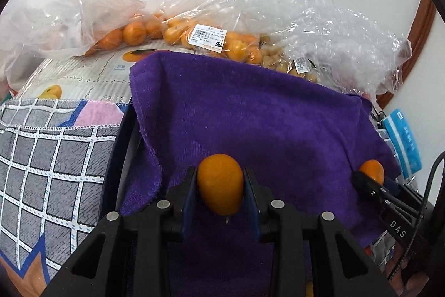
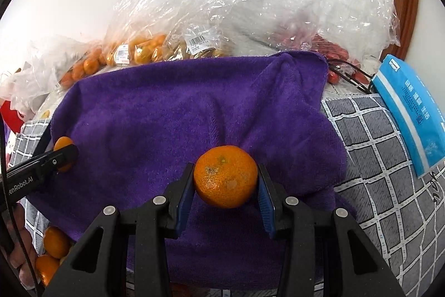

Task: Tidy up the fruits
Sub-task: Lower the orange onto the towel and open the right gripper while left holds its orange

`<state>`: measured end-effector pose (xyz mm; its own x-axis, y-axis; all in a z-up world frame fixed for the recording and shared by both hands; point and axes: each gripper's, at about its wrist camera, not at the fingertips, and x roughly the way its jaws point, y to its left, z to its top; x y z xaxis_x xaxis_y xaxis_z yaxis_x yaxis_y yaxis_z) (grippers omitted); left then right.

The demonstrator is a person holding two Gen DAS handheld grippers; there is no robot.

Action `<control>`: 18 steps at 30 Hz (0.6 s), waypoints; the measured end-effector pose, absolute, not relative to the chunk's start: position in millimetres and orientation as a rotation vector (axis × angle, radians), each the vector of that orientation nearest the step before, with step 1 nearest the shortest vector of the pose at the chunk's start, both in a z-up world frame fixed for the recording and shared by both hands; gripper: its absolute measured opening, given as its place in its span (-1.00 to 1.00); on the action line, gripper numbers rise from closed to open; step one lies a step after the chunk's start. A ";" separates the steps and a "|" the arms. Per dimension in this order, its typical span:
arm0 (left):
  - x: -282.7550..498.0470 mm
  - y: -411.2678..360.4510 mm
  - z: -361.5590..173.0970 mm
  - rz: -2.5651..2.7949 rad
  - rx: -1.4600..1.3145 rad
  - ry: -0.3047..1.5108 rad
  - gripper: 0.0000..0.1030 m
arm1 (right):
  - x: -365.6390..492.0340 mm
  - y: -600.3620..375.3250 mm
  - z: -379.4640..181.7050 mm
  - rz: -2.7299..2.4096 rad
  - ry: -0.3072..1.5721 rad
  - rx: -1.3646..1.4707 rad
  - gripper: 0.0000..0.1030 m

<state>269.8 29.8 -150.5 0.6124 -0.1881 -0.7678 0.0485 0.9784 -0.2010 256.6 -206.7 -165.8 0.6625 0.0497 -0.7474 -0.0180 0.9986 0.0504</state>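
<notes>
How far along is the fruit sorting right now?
Done: nothing lies on the purple towel yet. In hand: the left gripper clamps a kumquat, the right gripper a mandarin, both over the towel. Left: the bags of fruit behind remain full.

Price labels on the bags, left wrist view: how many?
2. A large white price label on the bag of oranges, and a small label on the bag to its right. More may be hidden in the plastic folds.

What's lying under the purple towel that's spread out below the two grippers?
The purple terry towel lies over a grey checked cloth, visible beyond its edges. A dark curved rim shows along the towel's left edge. What that rim belongs to, and everything beneath the towel's middle, is covered.
</notes>
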 end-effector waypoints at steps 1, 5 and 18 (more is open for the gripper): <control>270.2 30.2 -150.7 -0.139 -0.167 0.904 -0.40 | 257.2 -206.0 -166.0 0.035 0.848 0.030 -0.18; 270.3 32.1 -150.2 -0.142 -0.184 0.904 -0.40 | 256.1 -206.0 -165.8 0.040 0.849 0.033 -0.18; 269.3 30.4 -148.7 -0.142 -0.185 0.900 -0.40 | 252.2 -204.9 -163.4 0.063 0.846 0.051 -0.09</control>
<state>269.3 30.4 -148.7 0.6144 -0.1998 -0.7633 0.0448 0.9747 -0.2191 252.2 -204.9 -163.4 0.6615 0.0757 -0.7461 -0.0350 0.9969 0.0701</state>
